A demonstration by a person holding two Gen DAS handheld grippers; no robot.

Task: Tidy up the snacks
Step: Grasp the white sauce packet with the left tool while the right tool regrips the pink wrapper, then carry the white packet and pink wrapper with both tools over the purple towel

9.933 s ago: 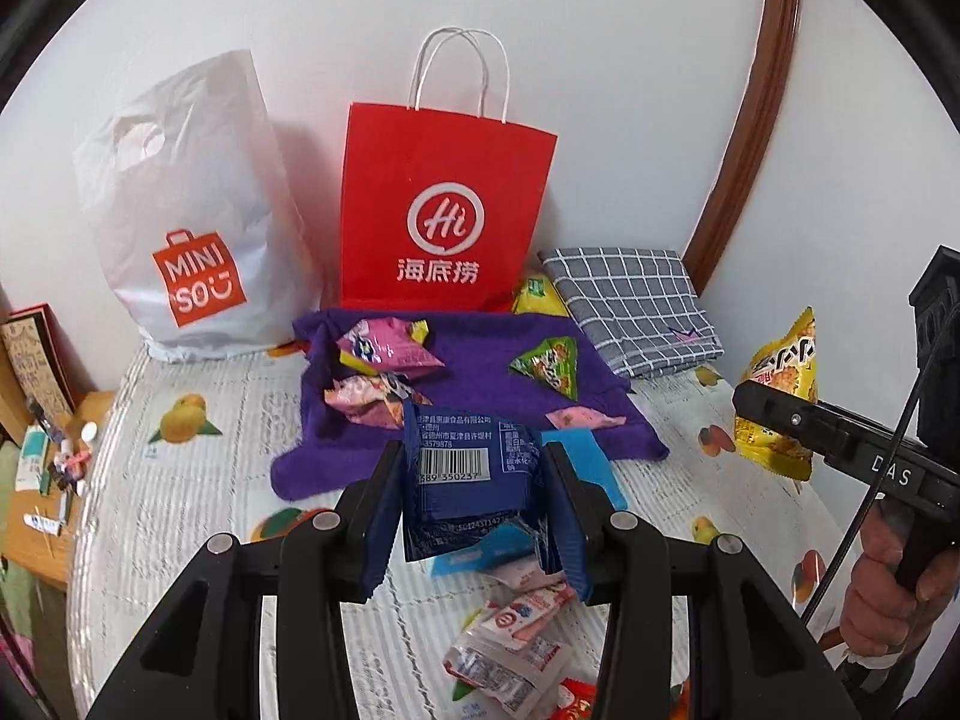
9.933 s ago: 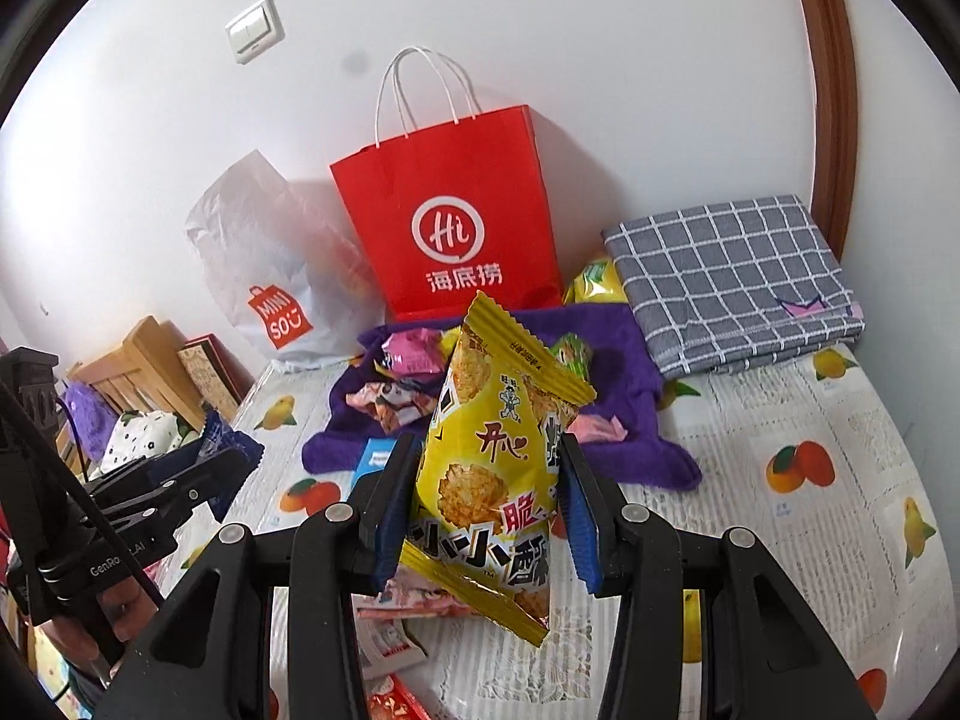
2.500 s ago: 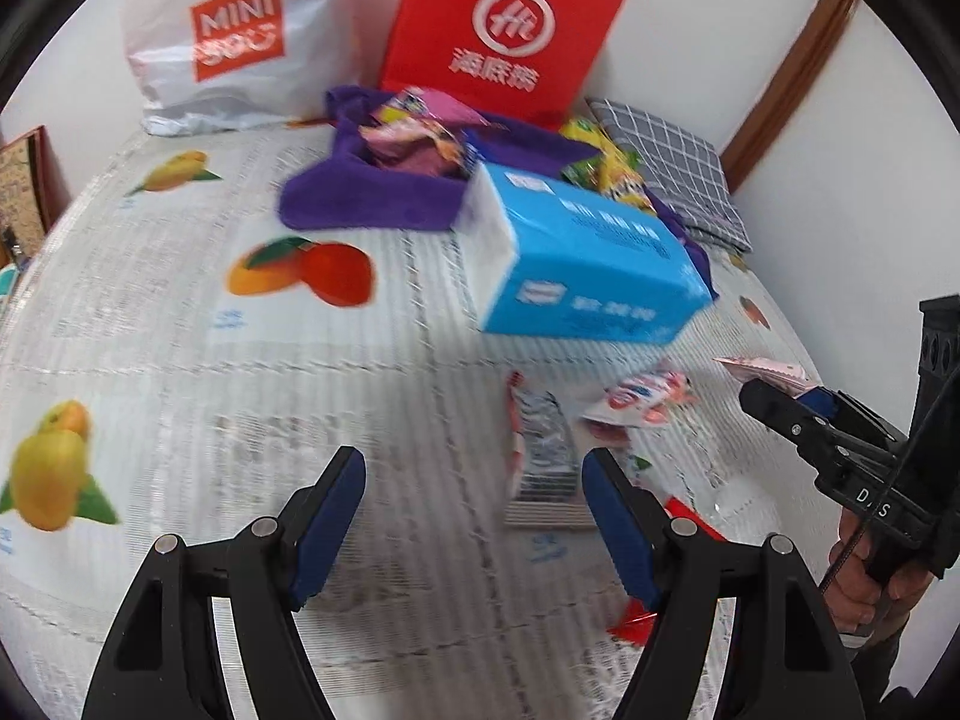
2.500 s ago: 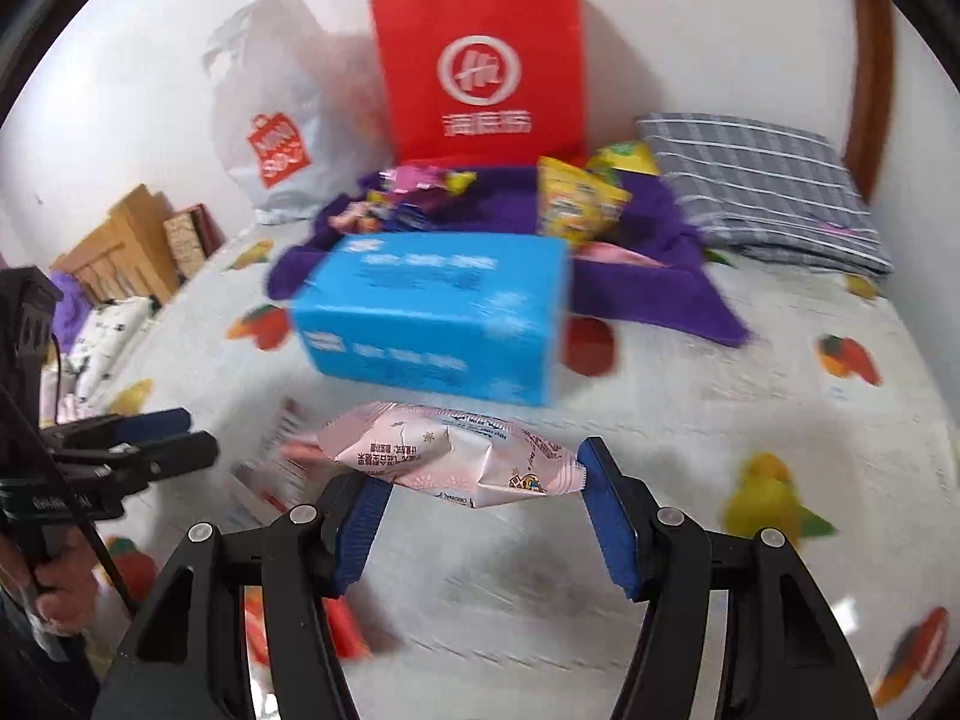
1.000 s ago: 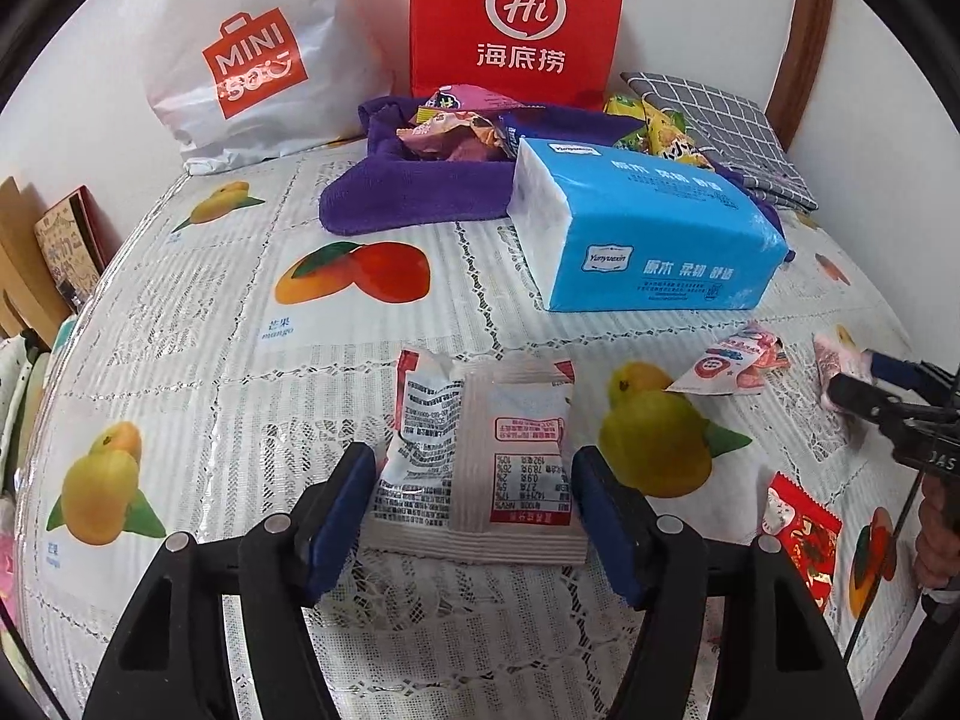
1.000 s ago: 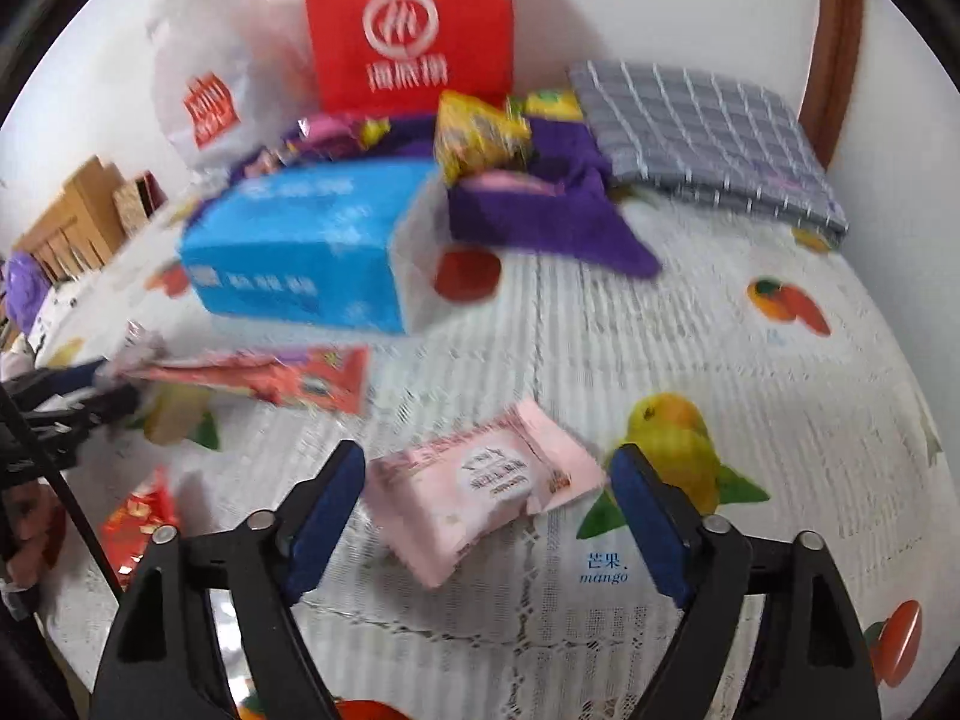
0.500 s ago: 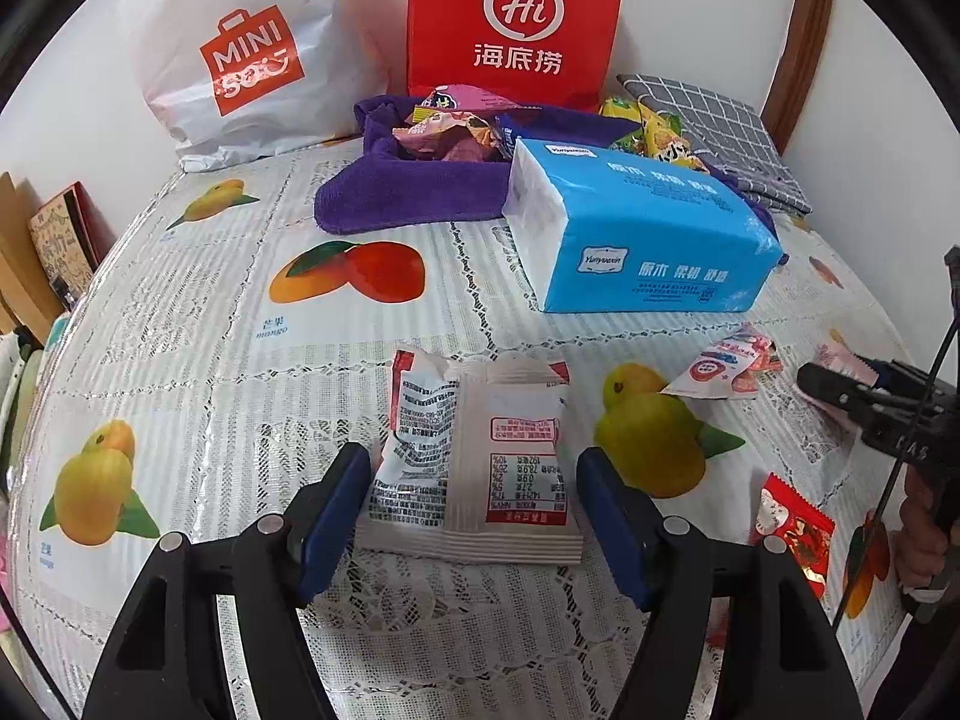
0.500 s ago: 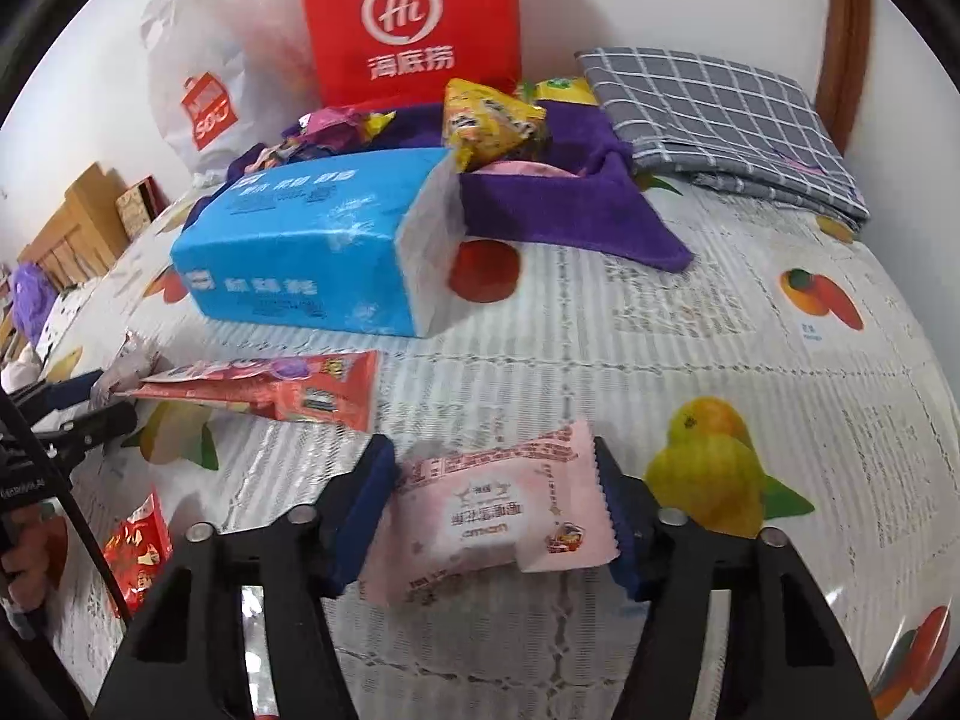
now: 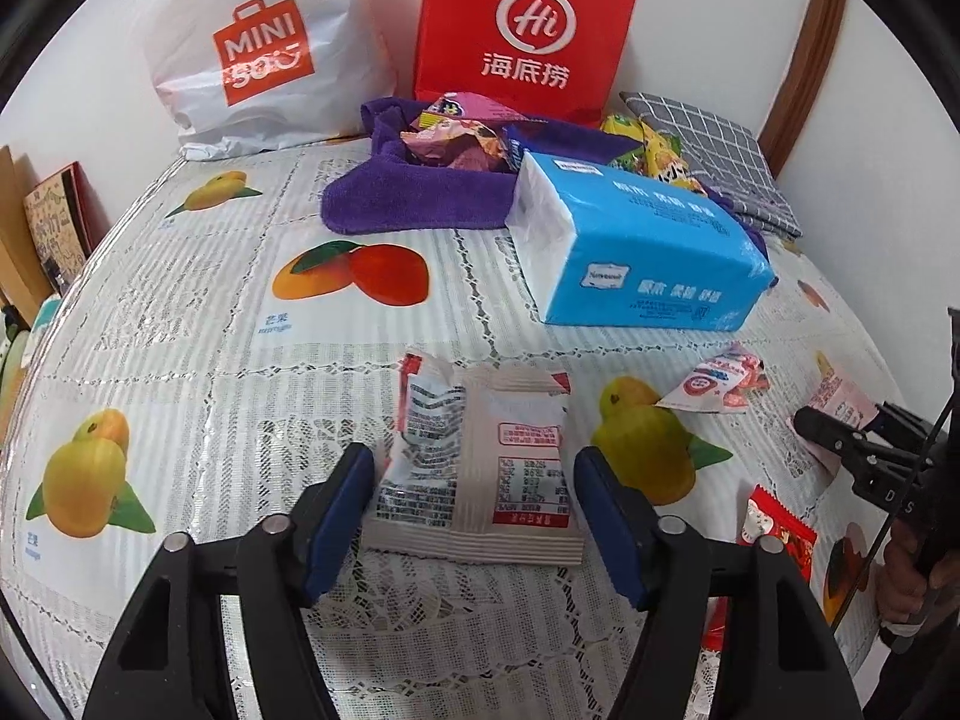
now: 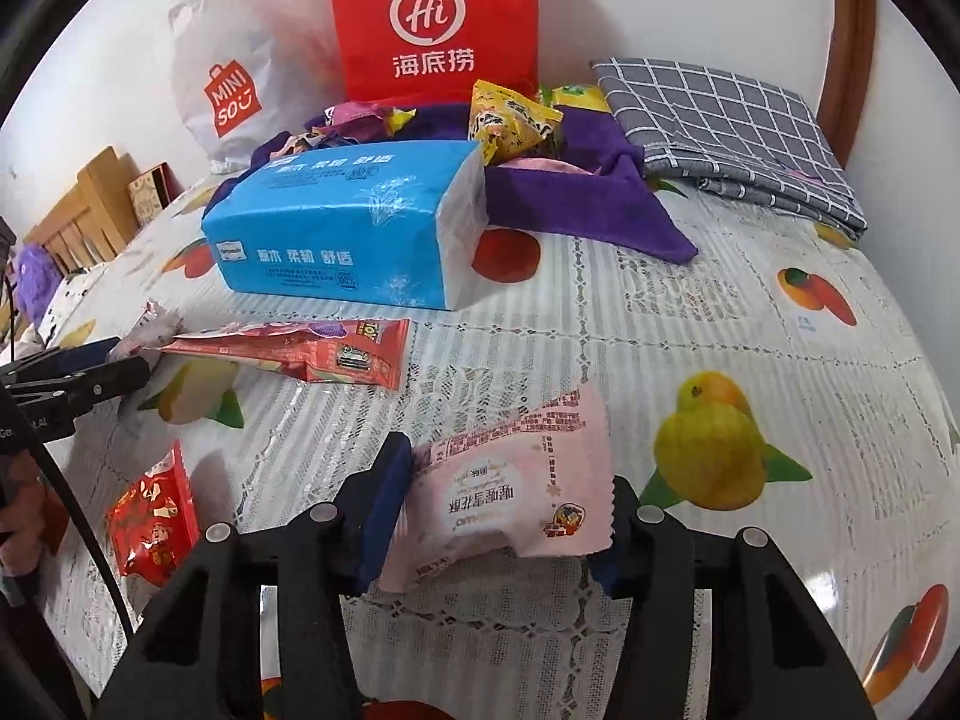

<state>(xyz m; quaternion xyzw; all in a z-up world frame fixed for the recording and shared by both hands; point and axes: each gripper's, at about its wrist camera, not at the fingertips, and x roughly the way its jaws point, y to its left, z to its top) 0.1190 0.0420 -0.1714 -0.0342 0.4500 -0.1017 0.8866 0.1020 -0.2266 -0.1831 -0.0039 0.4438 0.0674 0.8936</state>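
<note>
Both wrist cameras look steeply down, sharing the tissue pack [image 9: 642, 240].

free: near tablecloth [image 9: 198, 312] | blocked: tissue pack [image 9: 636, 246] – mid-table

The left gripper [image 9: 474, 519] straddles a white snack packet [image 9: 480, 468] — jaws just closing, pads not yet pressing — on the fruit-print tablecloth [image 9: 180, 312], with the blue tissue pack [image 9: 636, 246] beyond the packet.

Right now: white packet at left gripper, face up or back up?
Back up: white packet lies flat, nutrition label and seam showing.
</note>
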